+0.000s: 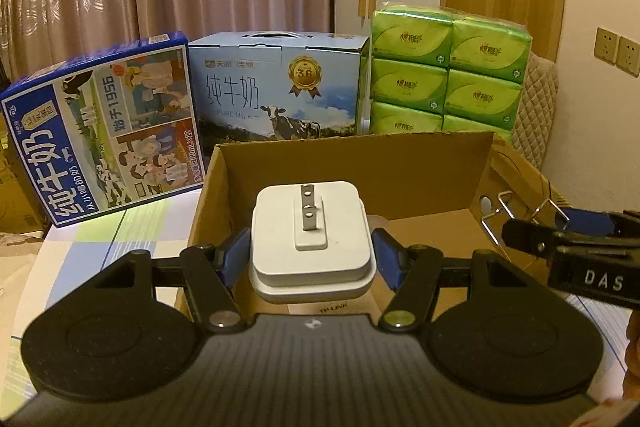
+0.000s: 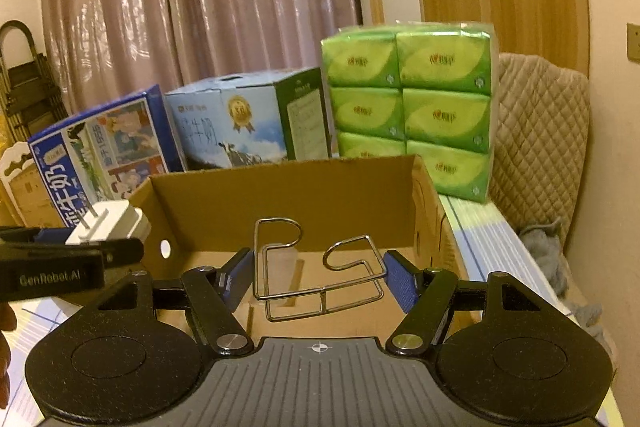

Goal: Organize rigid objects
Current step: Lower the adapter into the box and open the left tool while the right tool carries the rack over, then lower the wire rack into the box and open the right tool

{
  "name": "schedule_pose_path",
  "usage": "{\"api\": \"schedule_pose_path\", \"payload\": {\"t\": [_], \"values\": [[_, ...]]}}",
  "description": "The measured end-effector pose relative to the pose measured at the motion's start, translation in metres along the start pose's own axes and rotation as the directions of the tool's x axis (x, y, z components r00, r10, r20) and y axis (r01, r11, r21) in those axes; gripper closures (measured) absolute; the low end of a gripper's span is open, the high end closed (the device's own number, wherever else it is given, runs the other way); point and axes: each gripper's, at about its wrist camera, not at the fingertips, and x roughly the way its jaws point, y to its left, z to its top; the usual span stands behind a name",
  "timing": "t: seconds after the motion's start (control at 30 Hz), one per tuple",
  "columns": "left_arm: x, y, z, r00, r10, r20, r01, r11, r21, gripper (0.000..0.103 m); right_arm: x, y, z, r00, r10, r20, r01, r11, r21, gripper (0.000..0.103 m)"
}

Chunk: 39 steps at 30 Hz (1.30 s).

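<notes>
Left wrist: TP-LINK label (image 1: 333,305) (unshared).

One white plug (image 1: 310,239) sits between the left fingers (image 1: 232,259). One wire rack (image 2: 318,271) sits between the right fingers (image 2: 400,283). One open cardboard box (image 1: 352,171) lies beyond and below both pairs of fingers. Past it stand two milk cartons, a dark blue one (image 1: 100,131) and a pale blue one (image 1: 276,87), and one green tissue bundle (image 1: 446,71) showing six packs.
</notes>
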Motion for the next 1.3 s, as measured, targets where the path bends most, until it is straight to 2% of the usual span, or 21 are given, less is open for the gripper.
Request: {"api": "schedule_pose_path", "payload": {"t": [0.23,0.33,0.73,1.3], "values": [[0.011,0.005,-0.005,0.999,-0.020,-0.036,0.019,1.000,-0.017,0.042,0.006,0.002,-0.003,1.000,0.003,-0.016,-0.003,1.000,0.009,0.036],[0.007,0.007,-0.005,1.000,-0.011,-0.013,0.010,1.000,-0.023,0.032,0.005,0.004,-0.004,1.000,0.008,-0.016,-0.008,1.000,0.003,0.036],[0.002,0.018,-0.002,1.000,0.023,-0.002,-0.023,0.998,-0.053,0.032,0.006,0.002,-0.003,1.000,0.006,-0.021,-0.006,1.000,0.016,0.036],[0.002,0.018,-0.004,1.000,0.022,-0.005,-0.023,0.998,-0.055,0.032,0.006,-0.003,-0.004,1.000,-0.010,-0.023,0.011,0.999,0.043,0.036]]}}
